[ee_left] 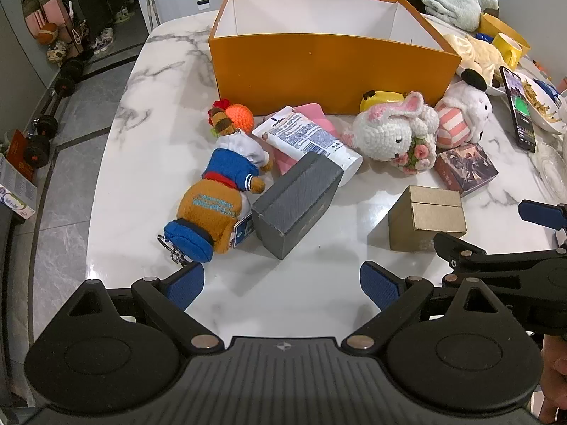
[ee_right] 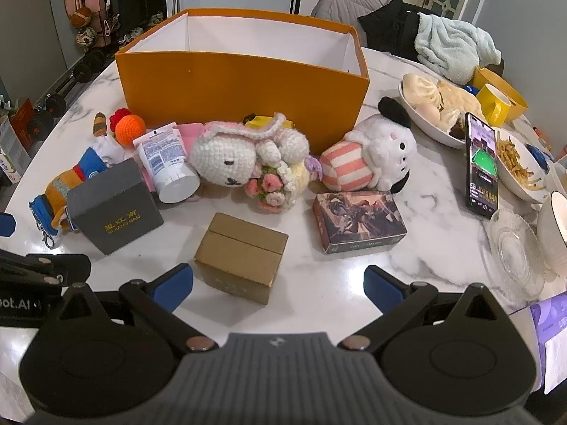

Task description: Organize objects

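Note:
An open orange box [ee_left: 319, 71] [ee_right: 241, 85] stands at the back of the marble table [ee_left: 159, 113], its inside white and empty as far as I see. In front of it lie a brown plush in blue clothes [ee_left: 216, 205], a grey box [ee_left: 297, 205] [ee_right: 113, 205], a white tube [ee_left: 308, 141] [ee_right: 166, 159], a crochet rabbit [ee_left: 389, 134] [ee_right: 241, 156], a white plush dog [ee_right: 375, 156], a dark picture box [ee_right: 358, 223] and a tan box [ee_left: 425, 219] [ee_right: 241, 255]. My left gripper [ee_left: 281, 285] is open and empty, short of the grey box. My right gripper [ee_right: 278, 287] is open, just short of the tan box.
Plates of food [ee_right: 436, 106], a propped phone [ee_right: 482, 166], a yellow mug [ee_right: 496, 102], a glass dish [ee_right: 514, 251] and a white bowl [ee_right: 556, 233] crowd the table's right side. An orange crochet ball [ee_left: 239, 117] lies left of the tube. Dumbbells [ee_left: 46, 131] lie on the floor at left.

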